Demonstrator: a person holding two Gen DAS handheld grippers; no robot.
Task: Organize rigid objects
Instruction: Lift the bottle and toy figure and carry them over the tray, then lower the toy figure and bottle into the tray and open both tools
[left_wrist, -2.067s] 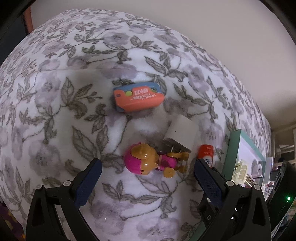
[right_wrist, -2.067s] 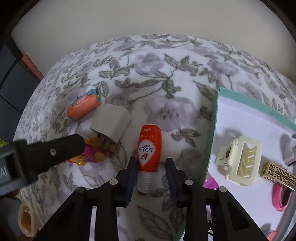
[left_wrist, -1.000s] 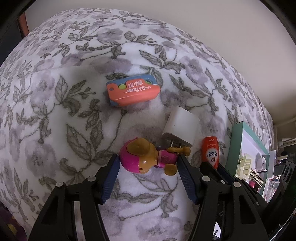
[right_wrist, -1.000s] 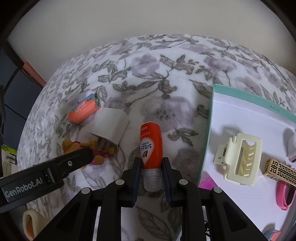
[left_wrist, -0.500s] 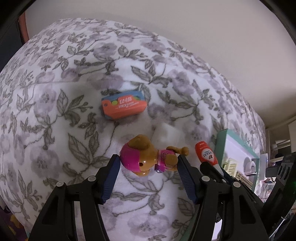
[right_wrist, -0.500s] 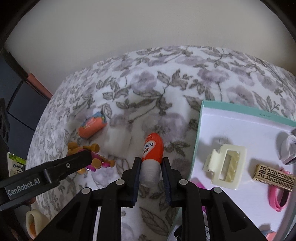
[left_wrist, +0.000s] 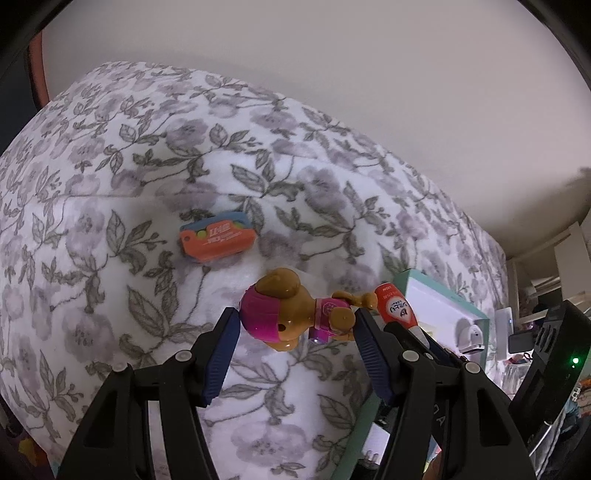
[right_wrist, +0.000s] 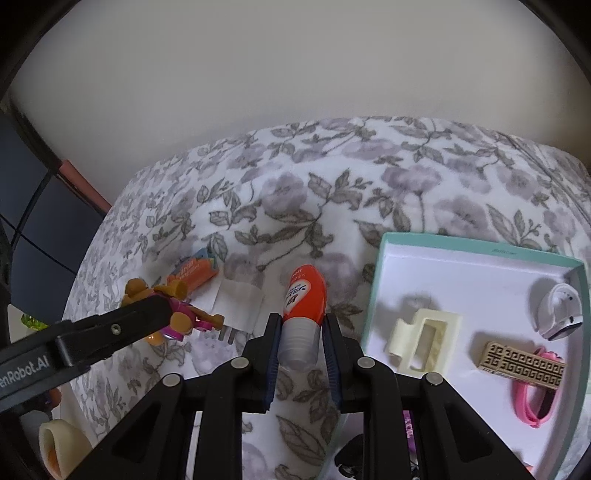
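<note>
The left gripper (left_wrist: 295, 325) has its blue pads pressed on both sides of a toy dog (left_wrist: 295, 314) in a pink hat, and the toy hangs above the flowery blanket (left_wrist: 110, 221). The jaws stand about half open around it. The right gripper (right_wrist: 301, 328) is squeezed nearly closed on the clear cap of a small orange bottle (right_wrist: 303, 295), which is also up off the blanket.

A flat orange knife case (left_wrist: 218, 242) lies on the blanket past the toy, well apart from it. A white plug block (right_wrist: 238, 304) lies on the blanket between the toy and the bottle, with its metal pins pointing toward the camera.

To the right sits a green box (right_wrist: 476, 245) with a white inside. In it lie a cream hair clip (right_wrist: 424, 341), a gold patterned bar (right_wrist: 521, 363), a pink band (right_wrist: 532, 402) touching the bar, and a white rounded thing (right_wrist: 559, 312) in the far corner. The bottle is just beside the box's near left edge.
</note>
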